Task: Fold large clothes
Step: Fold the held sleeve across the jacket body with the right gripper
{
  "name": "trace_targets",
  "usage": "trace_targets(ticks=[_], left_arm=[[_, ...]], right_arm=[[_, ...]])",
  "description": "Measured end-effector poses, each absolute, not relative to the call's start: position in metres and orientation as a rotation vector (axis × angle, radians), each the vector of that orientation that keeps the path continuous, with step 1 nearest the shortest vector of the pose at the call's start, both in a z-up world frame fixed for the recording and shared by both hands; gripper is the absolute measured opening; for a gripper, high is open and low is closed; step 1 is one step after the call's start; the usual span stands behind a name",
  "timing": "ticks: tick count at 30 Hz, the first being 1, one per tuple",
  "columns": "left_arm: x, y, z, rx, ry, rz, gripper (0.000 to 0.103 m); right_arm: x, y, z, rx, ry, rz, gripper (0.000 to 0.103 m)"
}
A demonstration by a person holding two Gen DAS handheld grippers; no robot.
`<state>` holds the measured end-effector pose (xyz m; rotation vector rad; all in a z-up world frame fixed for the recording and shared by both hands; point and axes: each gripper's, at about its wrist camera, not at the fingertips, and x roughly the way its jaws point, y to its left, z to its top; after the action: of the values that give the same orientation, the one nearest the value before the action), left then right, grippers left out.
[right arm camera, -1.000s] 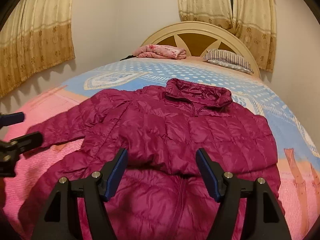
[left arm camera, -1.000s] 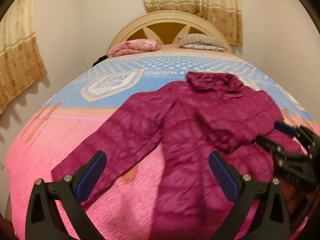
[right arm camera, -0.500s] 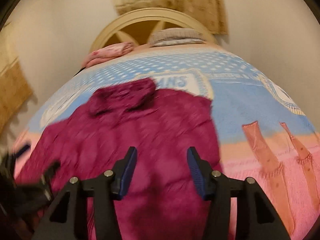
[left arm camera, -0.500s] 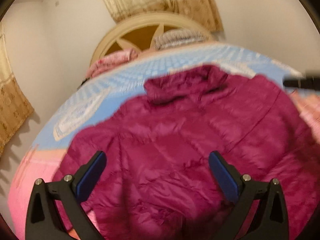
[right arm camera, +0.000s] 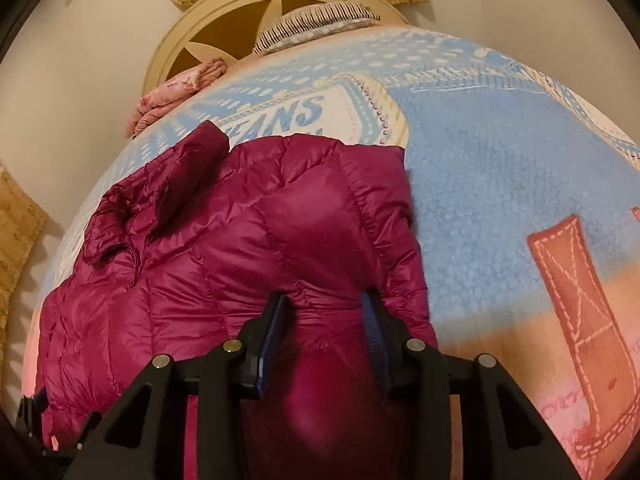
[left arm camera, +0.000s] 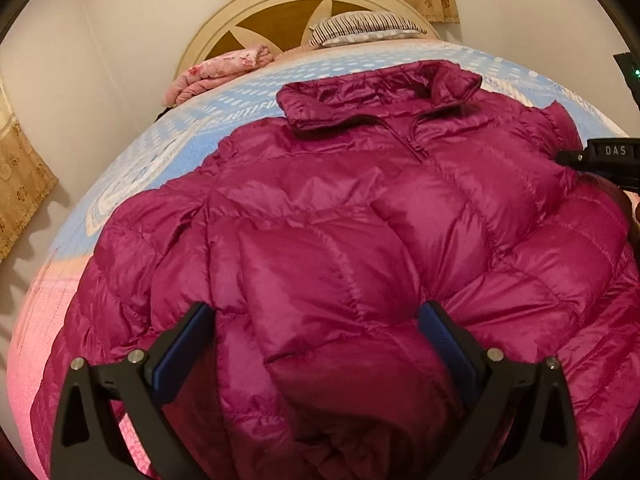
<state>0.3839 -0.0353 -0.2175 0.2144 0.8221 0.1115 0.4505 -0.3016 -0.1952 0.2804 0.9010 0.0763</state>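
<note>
A magenta quilted puffer jacket [left arm camera: 360,220] lies front up on the bed, collar toward the headboard. My left gripper [left arm camera: 316,332] is open, its blue-padded fingers wide apart and pressed down over a fold of the jacket's lower left part. My right gripper [right arm camera: 324,320] has narrowed onto a bulge of the jacket [right arm camera: 248,240] at its right edge; fabric fills the gap between the pads. The right gripper's body also shows at the right edge of the left wrist view [left arm camera: 608,160].
The bed [right arm camera: 500,160] has a blue and pink printed blanket. A folded pink floral cloth [left arm camera: 220,72] and a striped pillow [left arm camera: 360,28] lie by the cream headboard [left arm camera: 280,4]. Walls and beige curtains [left arm camera: 20,184] stand behind and to the left.
Both grippers dropped low onto the jacket. The right gripper moved to the jacket's right edge and narrowed onto fabric. The left sleeve, spread out a second ago, now lies folded in.
</note>
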Motion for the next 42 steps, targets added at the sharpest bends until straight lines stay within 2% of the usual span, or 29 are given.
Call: trace_targets(ticks=[3,8,12,15,21,25,31,38,42], left_arm=[[0.384,-0.032,-0.217,0.195,0.828,0.107,0.103],[0.385,-0.033,-0.217,0.203,0.826,0.122,0.103],[0.385,-0.031,-0.217,0.192,0.827,0.118,0.103],[0.386,-0.031,-0.218,0.182,0.829,0.112,0.103],[0.387,-0.031,-0.218,0.179,0.835,0.114,0.103],[0.387,-0.028,-0.219,0.161,0.841,0.106,0.103],[0.387,-0.028,-0.219,0.159,0.842,0.105,0.103],[0.388,-0.028,-0.219,0.153,0.843,0.103,0.103],[0.388,-0.028,-0.219,0.159,0.843,0.106,0.103]], right_arm=[[0.45,-0.301,-0.185,0.261,0.9,0.044,0.04],[0.452,-0.285,-0.138,0.241,0.747,0.075,0.04],[0.49,-0.282,-0.159,0.17,0.853,0.004,0.04],[0.506,-0.299,-0.193,0.233,0.936,-0.022,0.04],[0.504,-0.299,-0.194,0.187,0.909,-0.022,0.04],[0.484,-0.295,-0.173,0.202,0.92,-0.023,0.041],[0.411,-0.268,-0.135,0.157,0.916,0.073,0.042],[0.38,-0.252,-0.188,0.051,0.938,0.086,0.042],[0.378,-0.252,-0.194,0.052,0.917,0.083,0.042]])
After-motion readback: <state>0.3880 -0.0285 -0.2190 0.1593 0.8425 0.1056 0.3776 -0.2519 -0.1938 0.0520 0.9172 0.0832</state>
